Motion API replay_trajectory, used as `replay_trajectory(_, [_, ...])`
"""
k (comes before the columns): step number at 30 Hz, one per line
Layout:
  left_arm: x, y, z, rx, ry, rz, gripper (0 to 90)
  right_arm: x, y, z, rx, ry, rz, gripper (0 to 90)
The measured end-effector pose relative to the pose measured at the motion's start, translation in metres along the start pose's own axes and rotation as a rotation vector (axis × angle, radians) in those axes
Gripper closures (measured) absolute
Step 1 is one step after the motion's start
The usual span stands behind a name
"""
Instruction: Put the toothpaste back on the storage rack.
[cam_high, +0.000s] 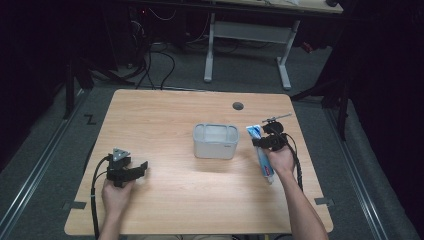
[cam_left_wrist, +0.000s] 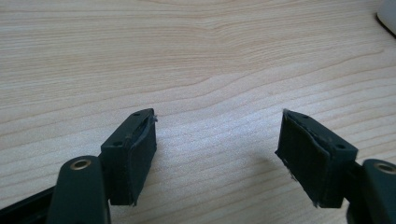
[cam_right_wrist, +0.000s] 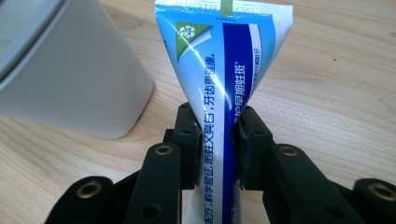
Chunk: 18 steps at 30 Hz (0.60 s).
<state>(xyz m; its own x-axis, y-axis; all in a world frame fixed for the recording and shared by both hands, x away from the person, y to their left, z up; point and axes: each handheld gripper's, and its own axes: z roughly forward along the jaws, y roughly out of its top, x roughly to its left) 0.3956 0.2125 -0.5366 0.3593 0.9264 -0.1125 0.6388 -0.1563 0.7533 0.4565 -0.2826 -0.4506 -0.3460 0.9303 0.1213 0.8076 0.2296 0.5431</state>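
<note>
two tools: right tool (cam_right_wrist: 215, 140) clamps the toothpaste tube (cam_right_wrist: 224, 70) beside the grey bin (cam_high: 215, 141); left tool (cam_left_wrist: 217, 158) gapes wide, holding nothing.

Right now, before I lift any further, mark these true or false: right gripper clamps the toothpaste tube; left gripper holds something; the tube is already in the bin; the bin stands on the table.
1. The right gripper clamps the toothpaste tube. True.
2. The left gripper holds something. False: its jaws stand open over bare table.
3. The tube is inside the grey bin. False: it is outside, beside the bin.
4. The bin stands on the table. True.
</note>
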Motion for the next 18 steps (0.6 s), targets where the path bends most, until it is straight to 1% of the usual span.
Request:
replay_trajectory(2, [0.0, 0.0, 0.0, -0.001, 0.0, -0.001, 28.5, 0.0, -0.001, -0.003, -0.007, 0.001, 0.002, 73.3])
replay_trajectory(3, [0.0, 0.0, 0.0, 0.0, 0.0, 0.0, 28.5, -0.001, -0.002, -0.008, -0.024, 0.004, 0.002, 73.3])
replay_trajectory(4, [0.0, 0.0, 0.0, 0.0, 0.0, 0.0, 28.5, -0.001, -0.002, -0.008, -0.024, 0.004, 0.002, 73.3])
replay_trajectory(7, [0.0, 0.0, 0.0, 0.0, 0.002, 0.002, 28.6, 0.0, -0.004, -0.017, -0.051, 0.014, -0.012, 73.8])
replay_trajectory(8, [0.0, 0.0, 0.0, 0.0, 0.002, 0.002, 28.6, 0.0, -0.004, -0.017, -0.051, 0.014, -0.012, 73.8])
replay_trajectory(9, [0.0, 0.0, 0.0, 0.0, 0.002, 0.001, 28.6, 0.0, -0.005, -0.021, -0.065, 0.023, -0.016, 74.0])
replay_trajectory(10, [0.0, 0.0, 0.0, 0.0, 0.002, 0.001, 28.6, 0.0, -0.005, -0.021, -0.065, 0.023, -0.016, 74.0])
replay_trajectory(13, [0.0, 0.0, 0.0, 0.0, 0.002, 0.001, 28.6, 0.0, -0.006, -0.027, -0.09, 0.031, -0.014, 74.3])
replay_trajectory(14, [0.0, 0.0, 0.0, 0.0, 0.002, 0.001, 28.6, 0.0, -0.006, -0.031, -0.111, 0.045, -0.012, 74.4])
replay_trajectory(16, [0.0, 0.0, 0.0, 0.001, 0.002, 0.002, 28.5, 0.0, -0.007, -0.032, -0.114, 0.051, -0.01, 74.5])
replay_trajectory(17, [0.0, 0.0, 0.0, 0.001, 0.003, 0.002, 28.6, 0.001, -0.007, -0.035, -0.12, 0.066, -0.012, 74.6])
replay_trajectory(18, [0.0, 0.0, 0.0, 0.001, 0.003, 0.002, 28.6, 0.001, -0.007, -0.035, -0.12, 0.066, -0.012, 74.6])
